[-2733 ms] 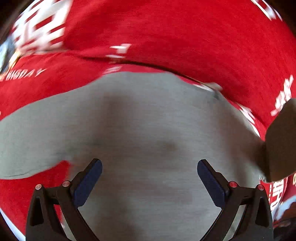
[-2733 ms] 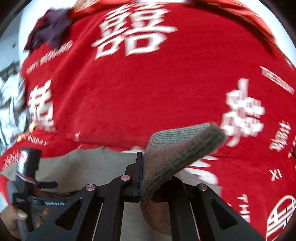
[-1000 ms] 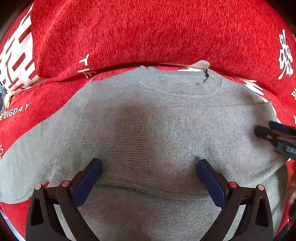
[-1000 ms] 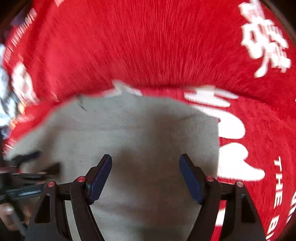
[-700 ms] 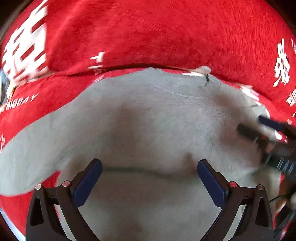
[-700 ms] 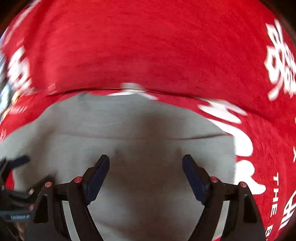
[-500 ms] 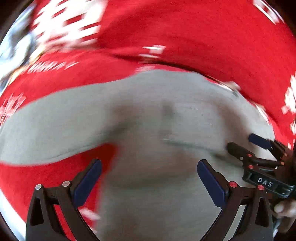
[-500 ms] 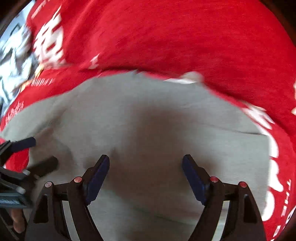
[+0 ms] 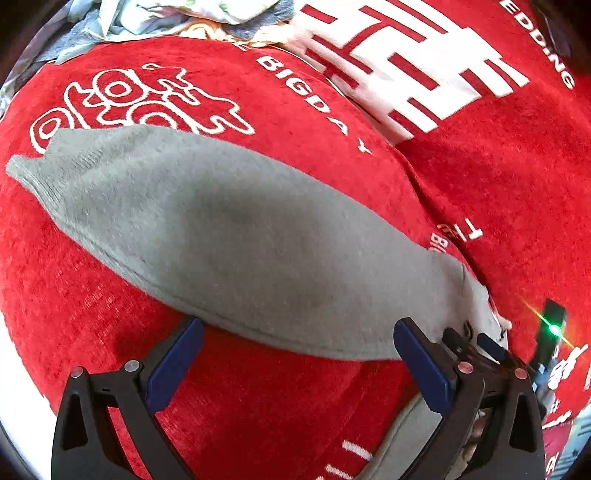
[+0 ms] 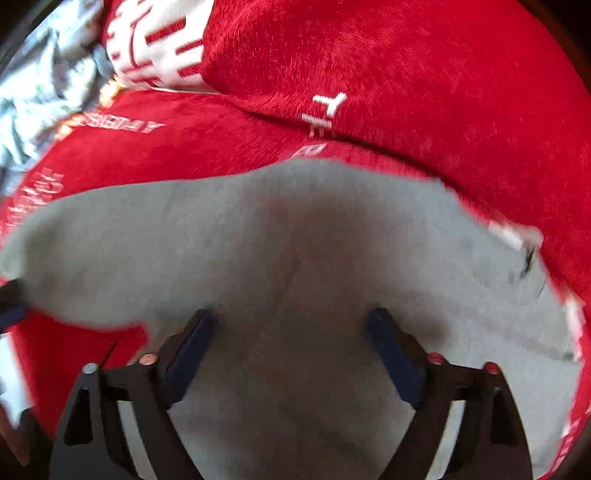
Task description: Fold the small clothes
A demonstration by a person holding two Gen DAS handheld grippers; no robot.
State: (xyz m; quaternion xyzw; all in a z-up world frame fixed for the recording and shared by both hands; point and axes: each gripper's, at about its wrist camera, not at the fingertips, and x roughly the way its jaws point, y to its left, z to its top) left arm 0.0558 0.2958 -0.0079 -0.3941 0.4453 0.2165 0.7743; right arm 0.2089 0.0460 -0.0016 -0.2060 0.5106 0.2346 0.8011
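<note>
A grey knitted sweater lies flat on the red blanket. In the left wrist view its long sleeve (image 9: 229, 236) runs from the cuff at upper left down to the lower right. My left gripper (image 9: 295, 356) hangs open over the sleeve's lower edge, with nothing pinched. The right gripper's dark tips (image 9: 480, 343) show just behind my left gripper's right finger. In the right wrist view the sweater's body (image 10: 295, 258) fills the middle, its neckline at the right edge. My right gripper (image 10: 291, 343) hovers above it with its jaws opening and only flat fabric beneath.
The red blanket (image 9: 480, 192) with white lettering covers the whole surface and has a raised fold at the back (image 10: 406, 74). Crumpled pale patterned cloth (image 9: 166, 11) lies at the far left edge. A small device with a green light (image 9: 552, 325) sits at the right.
The right gripper held the sleeve cuff earlier and now stands open. Both grippers slid left across the sweater. The left view went from the torso and neckline to the left sleeve, and it rolled.
</note>
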